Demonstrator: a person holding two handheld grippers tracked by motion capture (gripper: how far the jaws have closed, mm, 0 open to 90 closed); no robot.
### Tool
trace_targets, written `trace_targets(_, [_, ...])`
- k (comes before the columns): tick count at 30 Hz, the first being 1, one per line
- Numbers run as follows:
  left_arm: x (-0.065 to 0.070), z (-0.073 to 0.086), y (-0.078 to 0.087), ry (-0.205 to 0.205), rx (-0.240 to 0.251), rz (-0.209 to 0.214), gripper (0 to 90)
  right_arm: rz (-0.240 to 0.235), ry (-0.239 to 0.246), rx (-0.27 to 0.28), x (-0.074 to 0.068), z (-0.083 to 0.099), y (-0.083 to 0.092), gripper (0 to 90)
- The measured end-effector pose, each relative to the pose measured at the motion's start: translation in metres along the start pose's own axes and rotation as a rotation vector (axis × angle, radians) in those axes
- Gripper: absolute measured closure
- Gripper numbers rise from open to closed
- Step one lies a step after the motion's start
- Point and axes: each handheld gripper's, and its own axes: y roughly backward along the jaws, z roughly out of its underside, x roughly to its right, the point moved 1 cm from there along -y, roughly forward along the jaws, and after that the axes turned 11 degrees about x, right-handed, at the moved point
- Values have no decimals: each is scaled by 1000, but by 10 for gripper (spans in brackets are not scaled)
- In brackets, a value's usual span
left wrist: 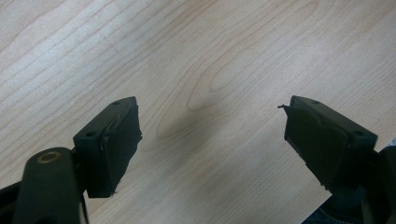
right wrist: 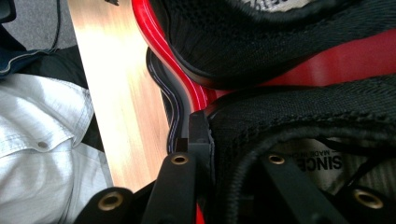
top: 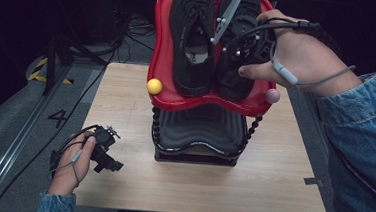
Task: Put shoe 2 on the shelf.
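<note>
Two black knit shoes stand side by side on a red tray point(top: 161, 59) at the top of a small rack. My right gripper point(top: 243, 44) is shut on the right shoe point(top: 232, 84). In the right gripper view one jaw lies outside the wall of the held shoe point(right wrist: 303, 107) and the other is inside its opening, with the right gripper point(right wrist: 233, 144) clamped over the collar. The left shoe point(top: 195, 41) sits free beside it, as does the left shoe point(right wrist: 261, 42) in that view. My left gripper point(top: 110, 155) rests open at the table's left front, and the left gripper point(left wrist: 210, 140) has bare wood between its jaws.
The rack stands mid-table, with a black lower tier point(top: 199, 127) under the tray. A yellow ball point(top: 154, 86) and a pink ball point(top: 272, 96) cap its front posts. The wooden table point(top: 271, 182) is bare around the rack. Cables lie on the floor to the left.
</note>
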Motion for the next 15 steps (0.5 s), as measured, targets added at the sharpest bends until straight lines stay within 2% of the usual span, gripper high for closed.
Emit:
trace_targets(12, [1, 0, 0, 6, -7, -8, 192, 34, 2, 4, 3, 1, -3, 820])
trace_targets(15, [1, -1, -1, -6, -9, -8, 193, 41, 8, 5, 1, 1, -4, 809])
